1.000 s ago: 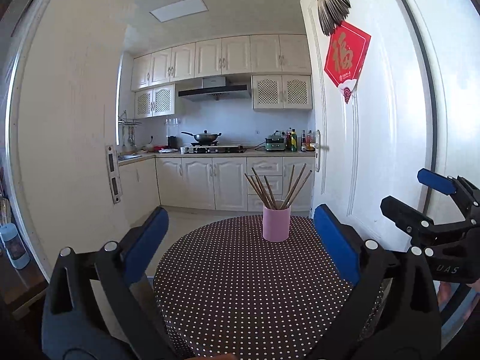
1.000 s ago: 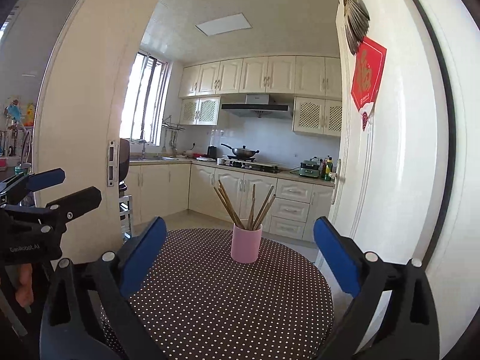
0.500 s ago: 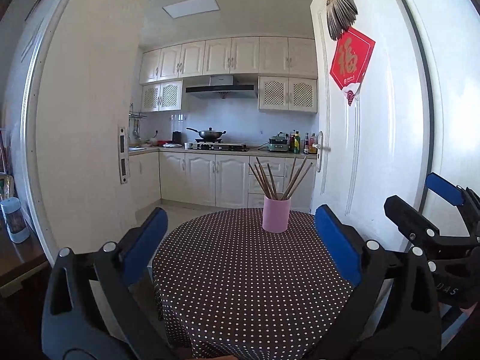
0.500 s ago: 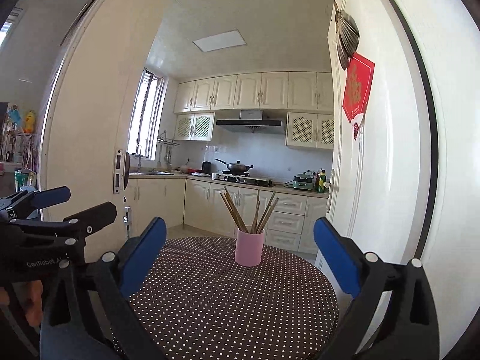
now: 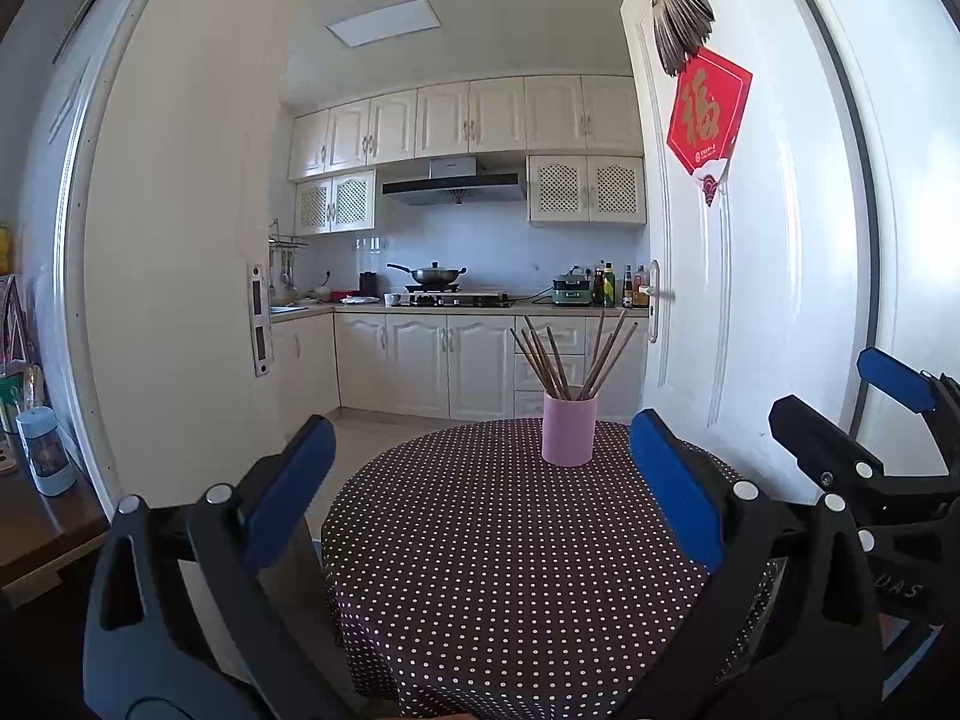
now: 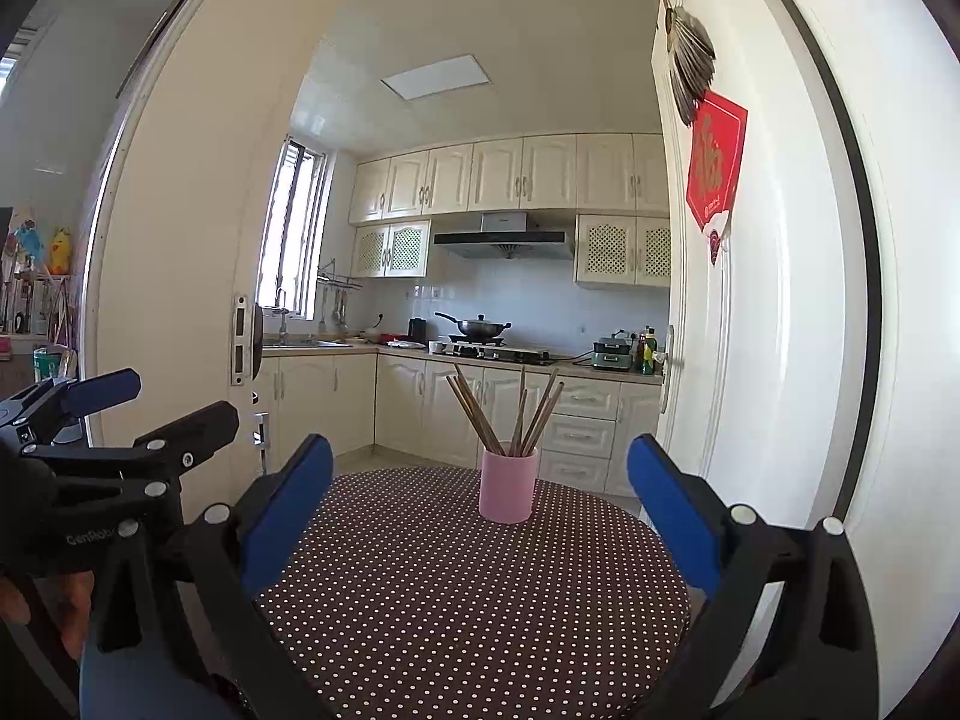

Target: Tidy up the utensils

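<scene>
Chopsticks stand splayed, near upright, in pink cup on far side of table, ahead and slightly right of left hand-held gripper, jaws wide, empty. Right view: cup dead ahead of right hand-held gripper, also spread empty, seemingly nearer.

Both wrist views face forward over dotted table toward kitchen, side by side; share pink cup

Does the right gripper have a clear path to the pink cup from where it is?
Probably yes. The right gripper is open and empty, the pink cup stands straight ahead, and only bare dotted tablecloth lies between.
</scene>
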